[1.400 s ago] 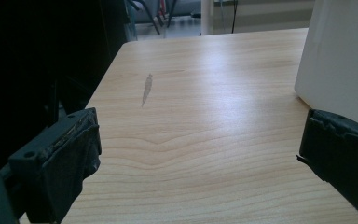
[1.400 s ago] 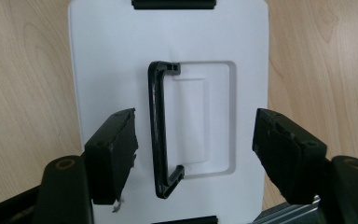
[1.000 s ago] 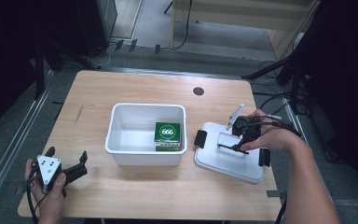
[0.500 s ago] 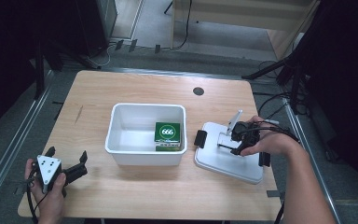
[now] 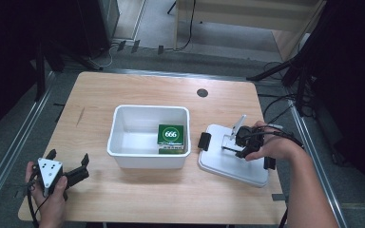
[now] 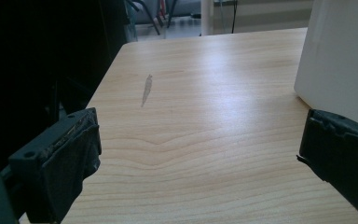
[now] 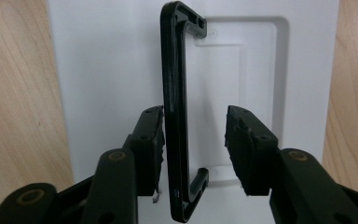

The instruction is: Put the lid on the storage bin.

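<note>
A white lid [image 5: 233, 164] lies flat on the table to the right of a white bin [image 5: 149, 110]. In the bin rests a green box [image 5: 170, 137] marked 666. My right gripper [image 5: 233, 142] is down over the lid. In the right gripper view its jaws [image 7: 195, 135] straddle the lid's black handle [image 7: 175, 93]. They have just been closing: the left pad is against the handle, while a gap remains at the right pad. My left gripper [image 5: 69, 156] is held at the table's front left, open and with nothing between its pads [image 6: 200, 163].
Black clips sit at both ends of the lid [image 5: 204, 141]. A dark round hole [image 5: 202, 92] marks the tabletop at the back. The bin's wall [image 6: 340, 60] stands to the right of my left gripper. Bare wood [image 5: 138, 199] runs along the front edge.
My right gripper has sunk onto the lid and its jaws have narrowed around the black handle. The left hand has kept still.
</note>
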A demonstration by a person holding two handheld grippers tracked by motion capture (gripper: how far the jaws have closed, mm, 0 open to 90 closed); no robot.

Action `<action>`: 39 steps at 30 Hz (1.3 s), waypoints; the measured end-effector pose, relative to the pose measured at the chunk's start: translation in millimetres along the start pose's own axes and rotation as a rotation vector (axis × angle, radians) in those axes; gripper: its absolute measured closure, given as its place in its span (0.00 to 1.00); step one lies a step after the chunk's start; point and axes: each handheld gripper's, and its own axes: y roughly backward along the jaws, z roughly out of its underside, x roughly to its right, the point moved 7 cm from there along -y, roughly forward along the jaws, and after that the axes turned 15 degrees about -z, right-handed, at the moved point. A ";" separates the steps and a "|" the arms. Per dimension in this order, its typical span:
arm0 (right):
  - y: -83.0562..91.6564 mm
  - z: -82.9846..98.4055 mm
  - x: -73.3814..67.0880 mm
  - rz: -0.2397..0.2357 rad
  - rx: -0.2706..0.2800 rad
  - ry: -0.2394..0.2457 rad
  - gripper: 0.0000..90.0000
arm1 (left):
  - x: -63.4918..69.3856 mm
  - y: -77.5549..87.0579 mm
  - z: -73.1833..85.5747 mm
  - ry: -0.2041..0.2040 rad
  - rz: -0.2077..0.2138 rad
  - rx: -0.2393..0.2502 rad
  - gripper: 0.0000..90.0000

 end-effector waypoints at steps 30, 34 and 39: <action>15.9 -7.6 8.5 0.075 -0.010 0.089 0.94 | -0.9 0.2 0.1 0.005 -0.002 -0.002 0.00; 25.8 -9.5 7.3 0.080 -0.002 0.099 0.95 | -0.7 0.3 0.0 0.005 -0.001 0.000 0.00; 40.8 -10.8 5.0 0.085 0.004 0.106 0.95 | -0.7 0.3 0.0 0.004 -0.002 0.000 0.00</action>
